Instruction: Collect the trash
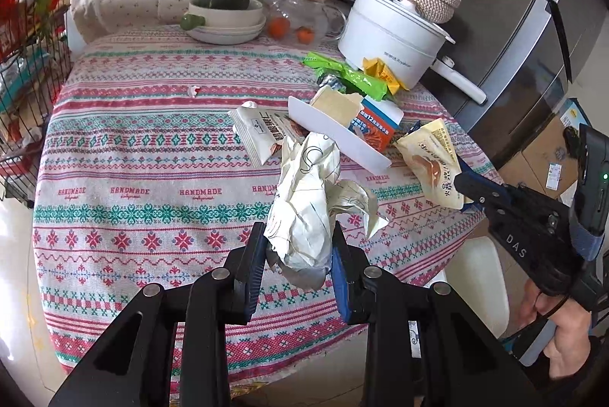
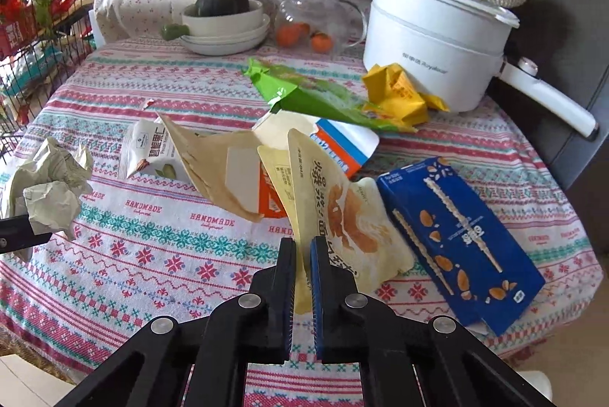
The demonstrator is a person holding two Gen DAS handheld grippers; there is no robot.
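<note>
The left gripper [image 1: 298, 247] pinches a crumpled paper wad [image 1: 304, 201] above the patterned tablecloth [image 1: 152, 178], whose near half lies bare — wrappers crowd the far right; the right gripper [image 2: 302, 255] reaches in level from the table's right edge, jaws pressed on a cream snack pouch [image 2: 342, 217], lifted beside a blue box [image 2: 456, 236] near that edge.
</note>
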